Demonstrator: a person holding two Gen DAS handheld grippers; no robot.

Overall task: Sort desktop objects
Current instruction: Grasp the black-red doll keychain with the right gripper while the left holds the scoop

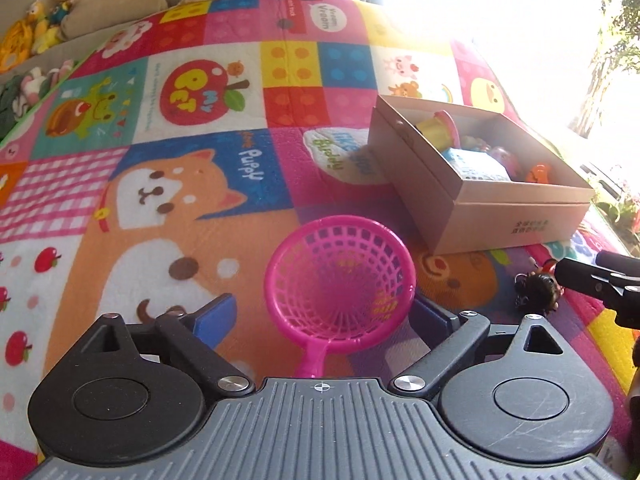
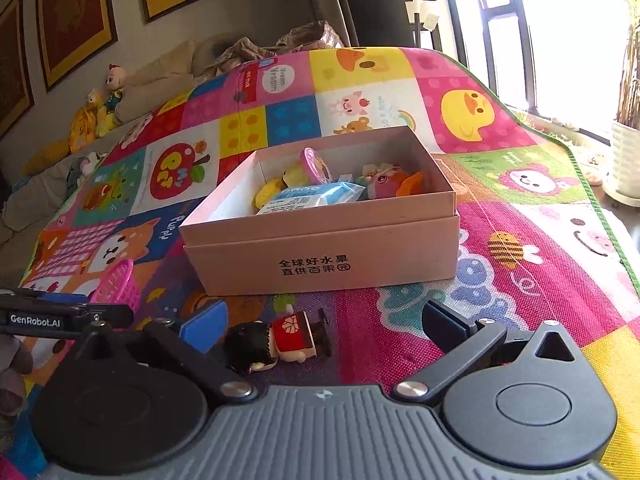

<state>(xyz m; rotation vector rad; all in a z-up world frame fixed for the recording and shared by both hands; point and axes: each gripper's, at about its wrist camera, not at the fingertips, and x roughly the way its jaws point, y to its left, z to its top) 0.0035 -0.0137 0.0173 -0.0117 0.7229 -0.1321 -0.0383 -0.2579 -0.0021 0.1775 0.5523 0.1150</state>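
A pink plastic strainer [image 1: 340, 276] lies on the mat between the fingers of my left gripper [image 1: 324, 316], handle toward the camera. The gripper is open; there is a clear gap between the left pad and the rim. The strainer's rim [image 2: 118, 280] and the left gripper [image 2: 60, 316] also show at the left edge of the right wrist view. A small doll [image 2: 280, 340] with black hair and a red top lies on its side between the open fingers of my right gripper [image 2: 324, 322], close to the left pad. That doll [image 1: 538, 292] sits by the right gripper [image 1: 600, 280].
A pink cardboard box [image 2: 320, 248], also seen as the box [image 1: 500, 224], stands just beyond both grippers and holds several toys. All of it rests on a colourful play mat [image 2: 500, 240]. Plush toys [image 2: 100, 108] lie far left. A white plant pot [image 2: 624, 160] stands at the right by the window.
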